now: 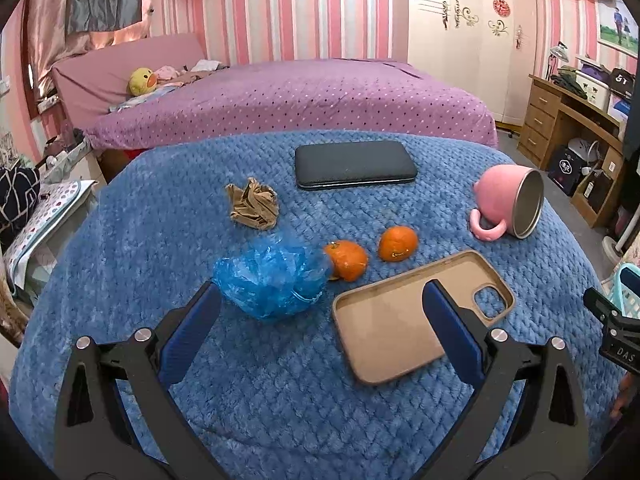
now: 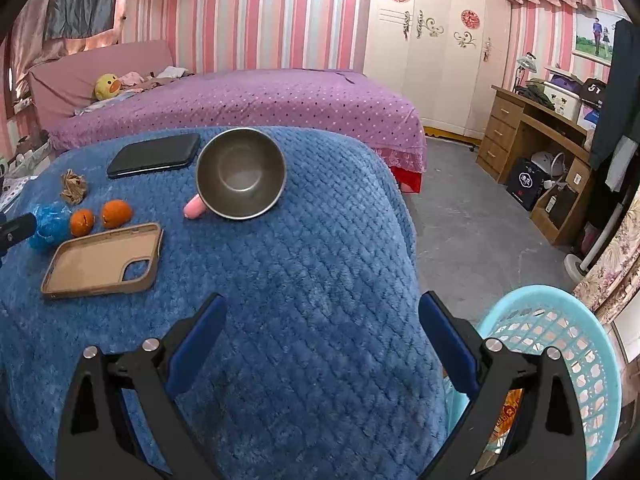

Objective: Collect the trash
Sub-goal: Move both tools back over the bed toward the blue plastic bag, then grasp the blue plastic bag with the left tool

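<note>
Trash on the blue-covered table [image 1: 120, 240]: crumpled blue plastic bag [image 1: 270, 280] just ahead of left gripper [image 1: 320, 304], fingers wide, empty. Beyond it, two orange peels [image 1: 348, 260] and brown wrapper [image 1: 252, 206]. Right gripper [image 2: 322, 312] fingers wide, empty, beside teal basket [image 2: 576, 320].

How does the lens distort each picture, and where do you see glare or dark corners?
Left wrist view: fisheye bends the blue blanket into a dome, corners go black, and the black phone shows a thin bright edge. Right wrist view: same bulge and dark corners; the basket curves at the edge, and the tipped pink mug has a soft sheen inside.
</note>
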Tool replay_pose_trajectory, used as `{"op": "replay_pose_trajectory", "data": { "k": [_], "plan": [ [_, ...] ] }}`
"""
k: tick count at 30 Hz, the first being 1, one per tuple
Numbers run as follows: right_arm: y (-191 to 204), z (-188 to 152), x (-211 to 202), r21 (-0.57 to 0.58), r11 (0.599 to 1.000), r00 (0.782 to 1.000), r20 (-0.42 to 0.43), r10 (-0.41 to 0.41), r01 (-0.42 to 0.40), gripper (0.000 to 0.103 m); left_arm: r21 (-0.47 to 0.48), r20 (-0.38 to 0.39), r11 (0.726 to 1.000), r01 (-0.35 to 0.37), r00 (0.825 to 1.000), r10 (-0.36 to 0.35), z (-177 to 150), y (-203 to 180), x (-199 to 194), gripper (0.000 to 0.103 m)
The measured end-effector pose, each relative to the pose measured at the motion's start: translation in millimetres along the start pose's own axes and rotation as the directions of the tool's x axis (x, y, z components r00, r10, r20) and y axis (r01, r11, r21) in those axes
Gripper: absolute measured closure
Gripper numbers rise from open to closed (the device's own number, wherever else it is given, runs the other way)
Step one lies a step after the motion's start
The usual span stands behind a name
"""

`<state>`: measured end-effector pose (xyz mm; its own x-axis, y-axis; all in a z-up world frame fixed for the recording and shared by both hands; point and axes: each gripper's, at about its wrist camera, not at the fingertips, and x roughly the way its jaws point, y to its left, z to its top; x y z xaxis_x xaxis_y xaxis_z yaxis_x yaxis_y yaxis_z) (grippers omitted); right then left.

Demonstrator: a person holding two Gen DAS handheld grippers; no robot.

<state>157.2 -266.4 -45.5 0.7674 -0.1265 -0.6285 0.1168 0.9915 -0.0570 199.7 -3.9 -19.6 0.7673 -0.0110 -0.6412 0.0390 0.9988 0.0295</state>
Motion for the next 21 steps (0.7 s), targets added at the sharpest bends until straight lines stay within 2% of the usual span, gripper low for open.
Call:
{"op": "replay_pose_trajectory", "data": {
  "k": [12,17,21],
  "plan": [
    [4,5,4,-0.021,1.000,1.000,-0.007,0.008,-0.009,0.008,0.007,-0.020,1.000,-0.020,1.000,0.020,0,0,10,0.006],
    [3,17,5,0.032,0.999,0.999,0.002,0.037,-0.037,0.008,-0.008,-0.022,1.000,-0.010,1.000,0.010,4,7,14,0.006],
    [8,29,10,0.017,0.999,0.999,0.011,0.034,-0.034,0.008,-0.036,-0.030,0.999,-0.011,0.999,0.010,9,21,19,0.006]
  ]
}}
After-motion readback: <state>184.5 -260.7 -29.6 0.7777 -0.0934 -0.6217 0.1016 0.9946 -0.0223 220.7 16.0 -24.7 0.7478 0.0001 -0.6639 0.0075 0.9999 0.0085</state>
